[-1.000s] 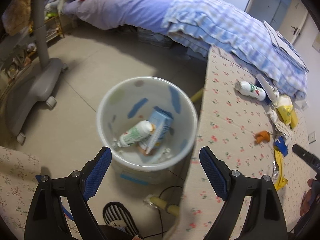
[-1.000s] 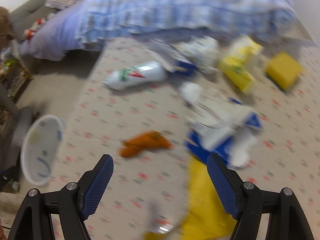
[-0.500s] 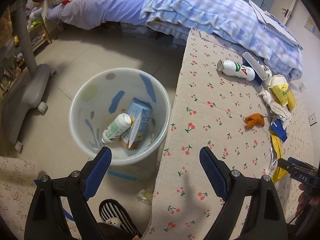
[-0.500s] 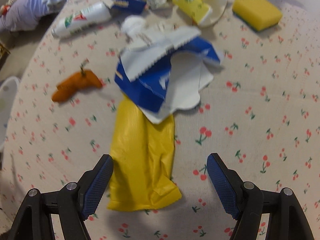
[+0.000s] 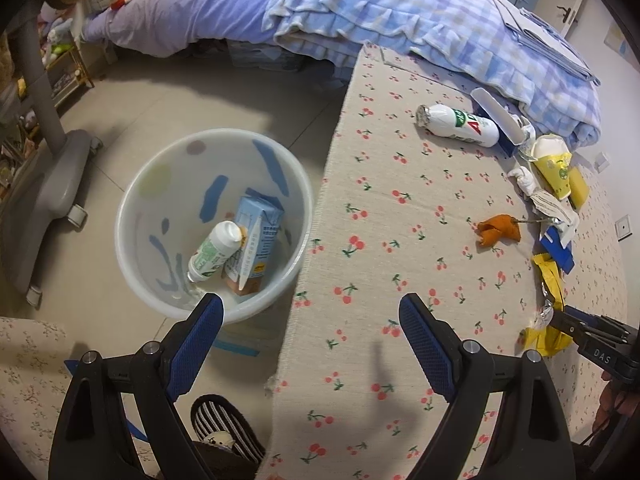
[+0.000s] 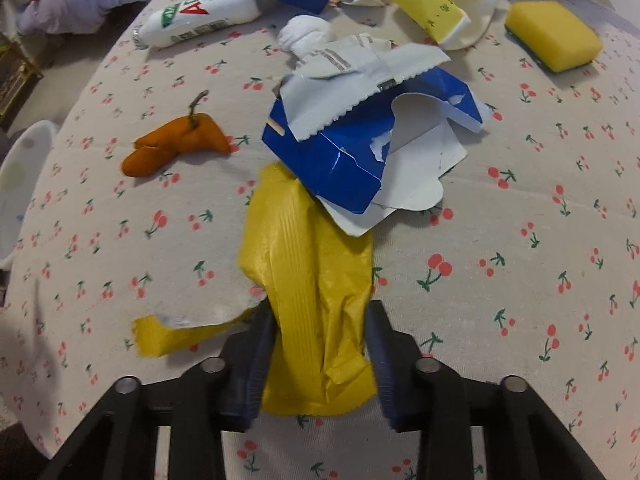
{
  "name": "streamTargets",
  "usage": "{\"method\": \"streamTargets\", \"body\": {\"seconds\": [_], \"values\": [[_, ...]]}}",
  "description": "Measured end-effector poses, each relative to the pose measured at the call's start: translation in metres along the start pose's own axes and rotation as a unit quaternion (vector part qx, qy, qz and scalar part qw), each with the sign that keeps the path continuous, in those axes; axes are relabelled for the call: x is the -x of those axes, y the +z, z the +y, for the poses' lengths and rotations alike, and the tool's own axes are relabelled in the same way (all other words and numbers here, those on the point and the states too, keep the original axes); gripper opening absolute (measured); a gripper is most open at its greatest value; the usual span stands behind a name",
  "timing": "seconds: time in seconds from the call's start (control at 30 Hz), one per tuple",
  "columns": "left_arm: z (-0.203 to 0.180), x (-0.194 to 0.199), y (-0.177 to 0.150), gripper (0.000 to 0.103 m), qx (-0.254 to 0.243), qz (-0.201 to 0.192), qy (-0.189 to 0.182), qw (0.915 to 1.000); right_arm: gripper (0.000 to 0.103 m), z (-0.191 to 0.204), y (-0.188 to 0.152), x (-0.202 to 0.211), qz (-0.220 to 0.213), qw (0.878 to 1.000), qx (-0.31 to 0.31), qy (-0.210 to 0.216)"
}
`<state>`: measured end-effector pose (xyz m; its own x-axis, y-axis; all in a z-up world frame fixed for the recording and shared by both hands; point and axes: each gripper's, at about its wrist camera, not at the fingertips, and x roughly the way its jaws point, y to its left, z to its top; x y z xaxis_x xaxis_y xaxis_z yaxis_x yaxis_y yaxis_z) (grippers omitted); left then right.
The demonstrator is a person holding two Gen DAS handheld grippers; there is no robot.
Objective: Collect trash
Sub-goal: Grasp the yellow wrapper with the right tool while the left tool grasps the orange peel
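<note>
One claw (image 6: 320, 344) just closed, pinching yellow wrapper (image 6: 308, 280)

Bed (image 5: 360, 8) beside cherry-print table (image 5: 400, 240), tiled floor (image 5: 160, 92).

**Few words legible among the table litter**

The white bottle (image 6: 198, 14) lying at the far end of the cherry-print tablecloth (image 6: 520, 240) bears large red letters "AD" beside a green emblem; its smaller print is unreadable. Nearer than that bottle, the right gripper (image 5: 560, 322) carries "DAS" in white on its black body.
</note>
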<state>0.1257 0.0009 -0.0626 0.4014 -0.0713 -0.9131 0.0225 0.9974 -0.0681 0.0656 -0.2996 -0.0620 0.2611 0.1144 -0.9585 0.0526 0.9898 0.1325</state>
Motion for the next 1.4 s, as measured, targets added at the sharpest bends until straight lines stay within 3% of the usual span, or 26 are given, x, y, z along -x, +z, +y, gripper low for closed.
{"method": "streamTargets", "body": {"seconds": [0.37, 0.57, 0.8, 0.93, 1.2, 1.33, 1.4], "values": [[-0.041, -0.008, 0.004, 0.091, -0.025, 0.011, -0.018, 0.9994, 0.032, -0.039, -0.010, 0.048, -0.034, 0.998, -0.038, 0.044], [-0.085, -0.015, 0.014, 0.091, -0.045, 0.011, -0.036, 0.9983, 0.032, -0.071, -0.013, 0.066, -0.046, 0.994, -0.074, 0.063], [-0.149, -0.034, 0.030, 0.091, -0.136, -0.033, -0.063, 0.9882, 0.032, -0.103, -0.018, 0.081, -0.061, 0.989, -0.111, 0.074], [-0.167, -0.046, 0.034, 0.089, -0.153, -0.034, -0.083, 0.9842, 0.032, -0.117, -0.016, 0.083, -0.063, 0.988, -0.121, 0.066], [-0.191, -0.072, 0.034, 0.069, -0.168, -0.008, -0.071, 0.9833, 0.033, -0.140, -0.016, 0.077, -0.060, 0.988, -0.136, 0.042], [-0.194, -0.073, 0.035, 0.064, -0.164, -0.018, -0.060, 0.9844, 0.033, -0.150, -0.018, 0.074, -0.056, 0.986, -0.149, 0.039], [-0.195, -0.074, 0.036, 0.057, -0.162, -0.020, -0.053, 0.9852, 0.033, -0.152, -0.019, 0.074, -0.055, 0.986, -0.151, 0.038]]}}
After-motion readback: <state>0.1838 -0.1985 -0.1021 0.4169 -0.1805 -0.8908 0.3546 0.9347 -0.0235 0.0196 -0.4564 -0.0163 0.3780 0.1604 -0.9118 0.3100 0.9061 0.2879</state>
